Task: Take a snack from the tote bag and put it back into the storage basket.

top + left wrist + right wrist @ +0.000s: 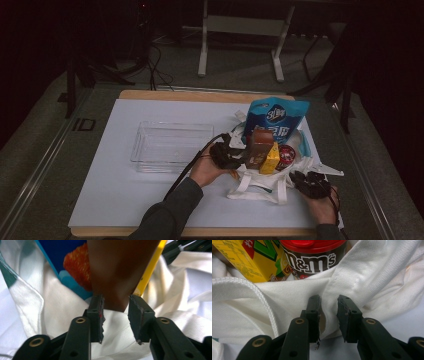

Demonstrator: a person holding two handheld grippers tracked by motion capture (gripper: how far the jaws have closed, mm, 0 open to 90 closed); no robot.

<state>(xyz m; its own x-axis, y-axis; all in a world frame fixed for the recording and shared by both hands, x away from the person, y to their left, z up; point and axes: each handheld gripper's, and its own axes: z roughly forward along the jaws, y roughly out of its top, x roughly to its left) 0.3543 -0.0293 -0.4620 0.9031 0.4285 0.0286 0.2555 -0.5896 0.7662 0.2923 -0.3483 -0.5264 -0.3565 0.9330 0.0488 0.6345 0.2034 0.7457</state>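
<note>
Surface: white sheet (125, 190) over a wooden table in a dark room.
Brown carton (120, 270): stands upright inside the white tote bag (252, 177), at the bag's left side.
Carton handling: judged light and stiff, with smooth faces that may slip. Card walls will dent under a hard squeeze.
Carton hold point: across the two flat side faces above the lower corner, not on the corner itself.
Left gripper (116, 307): jaws spread, carton's lower corner between them, pads not pressing.
Bag handling: soft woven cloth that sags and folds. It gives the carton no firm support.
Right gripper (329, 307): at the bag's near right edge, jaws partly apart with a cloth fold between them. Whether the pads pinch it cannot be told.
Yellow carton (270, 159): in the bag, touching the brown carton's right side.
M&M's can (286, 156): in the bag, just right of the yellow carton.
Blue pouch (275, 120): upright at the bag's far side.
Clear tray (170, 147): left of the bag, near it.
</note>
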